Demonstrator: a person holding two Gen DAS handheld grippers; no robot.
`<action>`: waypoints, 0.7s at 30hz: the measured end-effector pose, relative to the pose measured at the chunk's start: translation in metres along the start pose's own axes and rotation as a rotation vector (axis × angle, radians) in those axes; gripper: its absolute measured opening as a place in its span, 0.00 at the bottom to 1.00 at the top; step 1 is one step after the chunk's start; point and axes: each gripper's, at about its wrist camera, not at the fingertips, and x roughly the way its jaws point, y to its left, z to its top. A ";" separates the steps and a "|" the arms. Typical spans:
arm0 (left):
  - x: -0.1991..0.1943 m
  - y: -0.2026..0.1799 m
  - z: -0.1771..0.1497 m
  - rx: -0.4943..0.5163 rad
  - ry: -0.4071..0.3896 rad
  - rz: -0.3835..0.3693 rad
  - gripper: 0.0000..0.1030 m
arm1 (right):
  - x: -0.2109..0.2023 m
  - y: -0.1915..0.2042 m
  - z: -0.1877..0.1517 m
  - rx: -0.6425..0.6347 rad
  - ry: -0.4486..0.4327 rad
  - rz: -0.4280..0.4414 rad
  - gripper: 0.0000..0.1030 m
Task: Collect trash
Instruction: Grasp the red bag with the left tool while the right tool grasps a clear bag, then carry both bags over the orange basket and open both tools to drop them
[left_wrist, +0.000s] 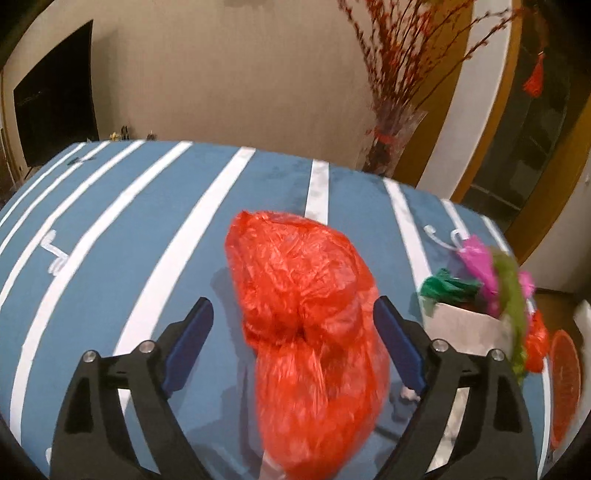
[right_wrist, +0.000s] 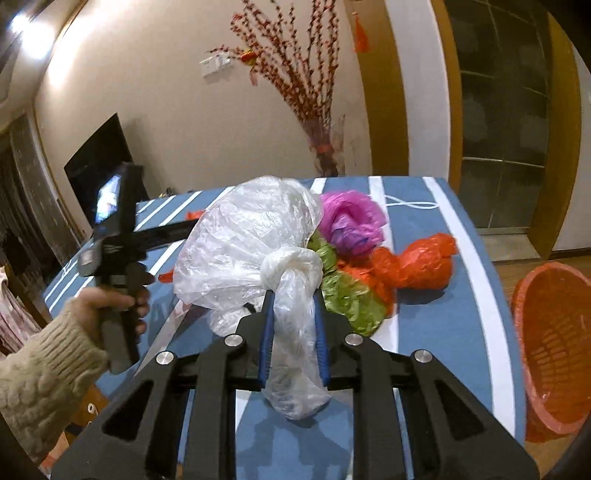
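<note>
The tabletop (right_wrist: 417, 236) is covered in a blue cloth with white stripes running lengthwise. The red knotted plastic bag (left_wrist: 306, 295) lies near the middle of it. To the right of that red bag, toward the tabletop's edge, sits a clump of crumpled bags: a magenta bag (right_wrist: 351, 221), a light green bag (right_wrist: 351, 299), a second orange-red bag (right_wrist: 421, 264) and a dark green one (left_wrist: 443, 288). Just beyond that clump lies a white cord (right_wrist: 406, 203); another white cord (left_wrist: 55, 254) lies well left of the red bag. The floor (right_wrist: 506, 269) is wooden, with an orange-red mesh basket (right_wrist: 554, 343) beside the tabletop's right edge.
</note>
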 end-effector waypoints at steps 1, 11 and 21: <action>0.010 0.000 0.001 -0.007 0.029 0.004 0.84 | -0.001 -0.002 -0.001 0.002 -0.003 -0.008 0.19; 0.038 0.004 -0.008 -0.063 0.115 -0.051 0.39 | -0.018 -0.027 -0.007 0.047 -0.010 -0.079 0.19; -0.024 -0.004 -0.005 -0.023 0.010 -0.071 0.35 | -0.037 -0.055 -0.006 0.100 -0.052 -0.165 0.19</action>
